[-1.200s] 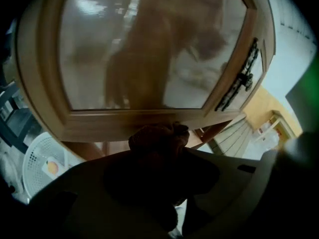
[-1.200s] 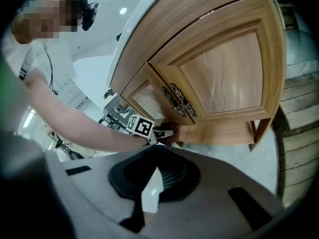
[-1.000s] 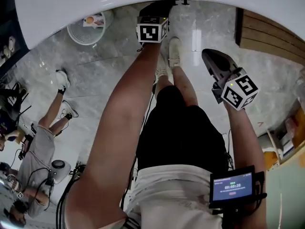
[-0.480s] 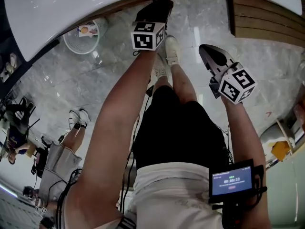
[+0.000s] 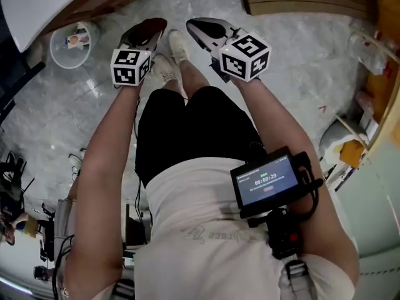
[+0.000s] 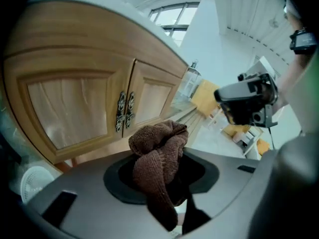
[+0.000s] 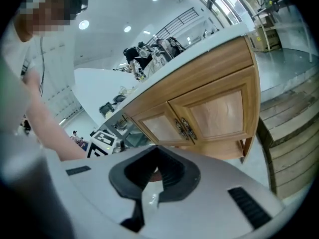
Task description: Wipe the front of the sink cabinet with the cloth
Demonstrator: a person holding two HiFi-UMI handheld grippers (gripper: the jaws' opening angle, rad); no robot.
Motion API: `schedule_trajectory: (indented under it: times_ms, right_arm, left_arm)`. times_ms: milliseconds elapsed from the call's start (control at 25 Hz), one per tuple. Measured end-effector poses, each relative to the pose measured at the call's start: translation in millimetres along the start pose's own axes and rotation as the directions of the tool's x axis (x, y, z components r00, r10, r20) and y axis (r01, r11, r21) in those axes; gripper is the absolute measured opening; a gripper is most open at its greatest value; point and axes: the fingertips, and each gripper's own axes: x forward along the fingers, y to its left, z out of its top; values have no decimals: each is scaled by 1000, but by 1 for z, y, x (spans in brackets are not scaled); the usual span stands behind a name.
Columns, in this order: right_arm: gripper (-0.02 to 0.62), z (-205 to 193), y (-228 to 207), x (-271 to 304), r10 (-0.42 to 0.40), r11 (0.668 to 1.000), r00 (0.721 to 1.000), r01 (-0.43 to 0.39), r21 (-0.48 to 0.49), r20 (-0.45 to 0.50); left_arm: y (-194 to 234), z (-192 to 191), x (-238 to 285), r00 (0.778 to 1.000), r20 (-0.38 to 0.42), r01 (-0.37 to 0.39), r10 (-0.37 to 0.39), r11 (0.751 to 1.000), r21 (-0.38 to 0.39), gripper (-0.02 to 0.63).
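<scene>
- Cloth [image 6: 158, 153], brown and bunched, sits clamped between the closed jaws of the left gripper [image 5: 145, 35], near the sink cabinet [image 6: 75, 108] but not touching it.
- We judge it is pinched low so the loose wad meets the doors first.
- Its long axis follows the jaws, with the wad pointing at the cabinet front.
- The right gripper [image 5: 209, 31] has its jaws together on nothing.
</scene>
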Motion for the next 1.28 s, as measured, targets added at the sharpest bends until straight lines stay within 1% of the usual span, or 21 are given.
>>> schedule_trajectory:
  times_ms: [40,120,240,320,480,680,800,880,960,1080,1280]
  right_arm:
    - [12,5,15,-9,8,1000,1000,-8,-19,9]
    - [12,18,48,-25,31,998,999,-30,-56,26]
    - [12,37,82,-35,63,994,997,-58,-92,52]
    - [12,46,91,-35,74,992,995,-67,-108,62]
    - [12,54,100,-37,93,988,992,-82,-133,83]
    - [12,64,124,-68,87,987,990,-70,-148,111]
    - [12,76,141,-83,83,986,987,-61,-157,135]
    - [12,84,149,-93,78,985,984,-53,-162,157]
    - [12,86,156,-104,72,984,983,-42,-174,166]
    - [12,92,169,-111,69,980,982,-34,-197,174]
    - [12,118,191,-116,100,966,975,-47,-255,198]
  left_arm:
    - [-16,7,-19,1000,15,6,-6,1000,24,156]
    - [-43,24,-58,998,58,11,-14,999,47,156]
    - [-62,49,-107,992,127,10,-14,1000,30,156]
    - [-62,58,-127,986,164,6,-8,1000,11,156]
    - [-57,62,-159,977,209,-25,28,1000,-16,156]
    - [-68,53,-209,974,221,-52,60,998,-41,156]
    - [-66,56,-243,963,251,-72,96,992,-103,156]
    - [-66,63,-261,955,275,-77,110,989,-130,156]
    - [-73,69,-272,953,285,-73,106,990,-122,156]
    - [-80,77,-287,954,287,-67,89,994,-84,156]
    - [-79,106,-306,943,322,-78,84,996,-33,156]
